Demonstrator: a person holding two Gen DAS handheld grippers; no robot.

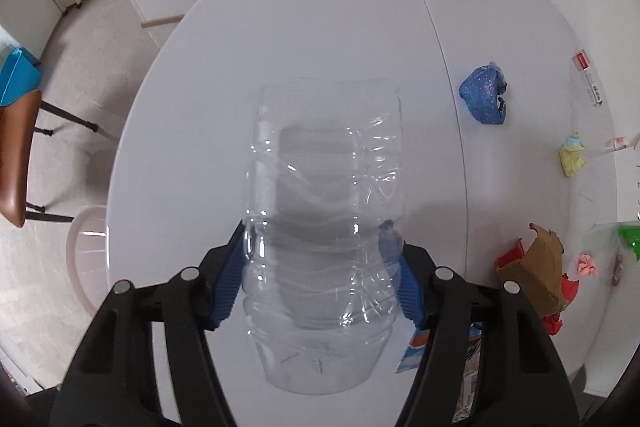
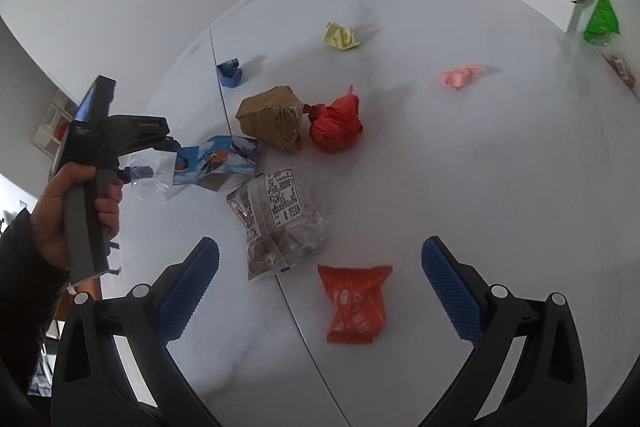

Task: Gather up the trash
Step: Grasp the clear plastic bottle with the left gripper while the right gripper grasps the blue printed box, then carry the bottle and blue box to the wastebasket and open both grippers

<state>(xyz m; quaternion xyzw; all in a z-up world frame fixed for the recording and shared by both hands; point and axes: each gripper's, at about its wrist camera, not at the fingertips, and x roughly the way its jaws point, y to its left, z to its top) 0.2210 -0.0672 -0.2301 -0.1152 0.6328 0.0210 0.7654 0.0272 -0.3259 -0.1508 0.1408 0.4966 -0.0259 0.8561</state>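
Collection looks barely begun: the left gripper (image 1: 320,259) has its blue pads pressed against a crushed clear plastic bottle (image 1: 324,227) held above the white table (image 1: 320,27), while the right gripper (image 2: 320,291) hangs wide open and empty over an orange wrapper (image 2: 356,303) and a clear snack bag (image 2: 276,219). Still lying loose are a crushed cardboard box (image 2: 272,123), red paper (image 2: 336,127) and yellow (image 2: 342,35), pink (image 2: 460,75) and blue (image 2: 229,71) wads. A pale basket (image 1: 86,267) beside the table may be the bin, but it is half hidden, and the bottle's neck is cut off.
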